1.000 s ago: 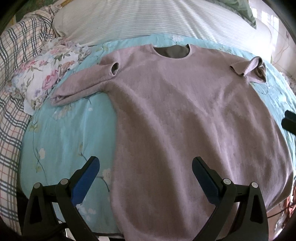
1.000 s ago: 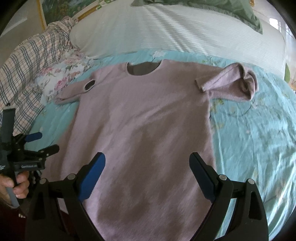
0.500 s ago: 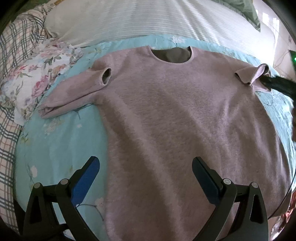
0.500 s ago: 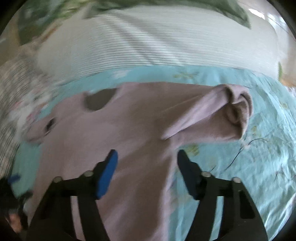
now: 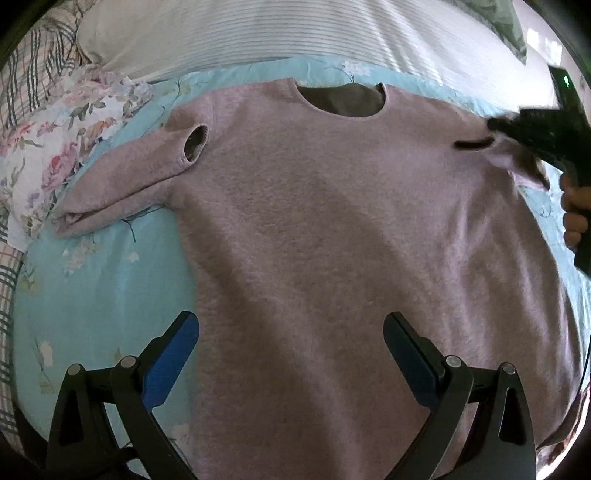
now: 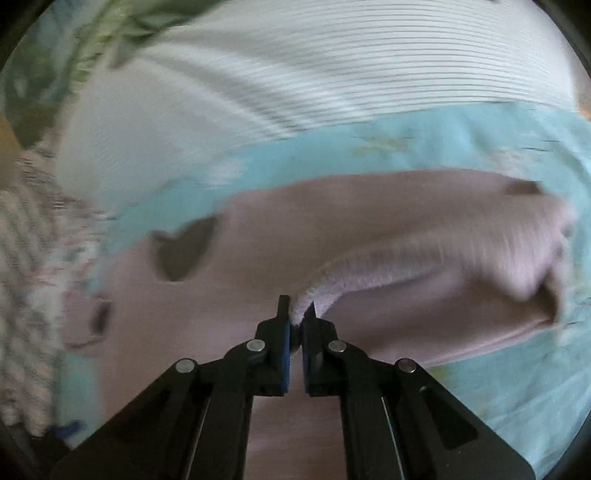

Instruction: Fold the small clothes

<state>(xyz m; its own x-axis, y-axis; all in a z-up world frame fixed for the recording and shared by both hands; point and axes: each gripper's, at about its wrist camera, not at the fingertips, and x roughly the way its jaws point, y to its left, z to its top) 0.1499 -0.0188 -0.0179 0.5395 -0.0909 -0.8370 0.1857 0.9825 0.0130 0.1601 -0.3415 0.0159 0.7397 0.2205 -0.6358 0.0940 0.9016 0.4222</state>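
Note:
A mauve fuzzy sweater [image 5: 332, 229] lies flat, neck away from me, on a light blue floral bedspread [image 5: 92, 288]. Its left sleeve [image 5: 140, 177] is folded back over itself at the left. My left gripper [image 5: 291, 354] is open and empty, hovering over the sweater's lower body. My right gripper [image 6: 297, 314] is shut on the cuff of the right sleeve [image 6: 424, 266]. The right gripper also shows at the right edge of the left wrist view [image 5: 495, 136], at the sweater's right shoulder.
A white striped pillow [image 5: 295, 33] lies behind the sweater. A floral cloth [image 5: 62, 129] and a plaid blanket [image 5: 22, 74] lie at the left. A green pillow [image 5: 513, 29] is at the back right.
My right gripper moved forward to the right sleeve and shut on its cuff. My left gripper shifted slightly forward over the sweater and stayed open.

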